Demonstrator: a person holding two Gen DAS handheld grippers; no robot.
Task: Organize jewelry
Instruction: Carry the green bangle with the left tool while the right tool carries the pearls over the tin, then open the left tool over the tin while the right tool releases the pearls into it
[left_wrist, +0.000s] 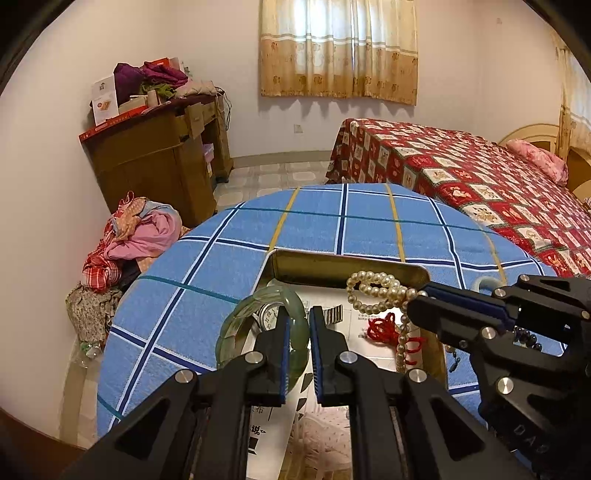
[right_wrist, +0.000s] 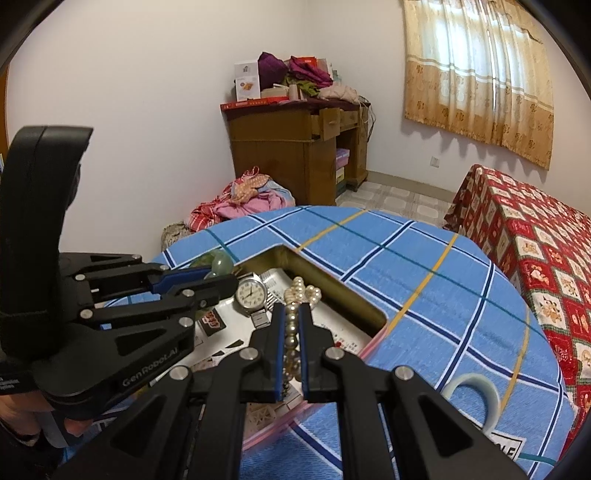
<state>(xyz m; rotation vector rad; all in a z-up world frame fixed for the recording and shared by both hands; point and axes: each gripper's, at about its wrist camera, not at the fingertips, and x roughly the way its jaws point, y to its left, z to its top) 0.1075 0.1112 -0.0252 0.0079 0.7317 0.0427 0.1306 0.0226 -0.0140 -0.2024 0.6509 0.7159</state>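
My left gripper (left_wrist: 298, 321) is shut on a green jade bangle (left_wrist: 236, 321) and holds it over the open gold-walled box (left_wrist: 332, 267). My right gripper (right_wrist: 291, 314) is shut on a pearl necklace (right_wrist: 295, 295), which dangles over the same box (right_wrist: 332, 291); the pearls also show in the left wrist view (left_wrist: 373, 291). Inside the box lie a silver wristwatch (right_wrist: 251, 291) and a red cord piece (left_wrist: 384, 328). The bangle peeks out behind the left gripper in the right wrist view (right_wrist: 218, 264).
The box sits on a round table with a blue plaid cloth (left_wrist: 229, 266). A pale jade ring (right_wrist: 476, 391) and dark beads (left_wrist: 528, 336) lie on the cloth to the right. A bed (left_wrist: 480, 177), a wooden cabinet (left_wrist: 159, 158) and a clothes pile (left_wrist: 136, 236) stand beyond.
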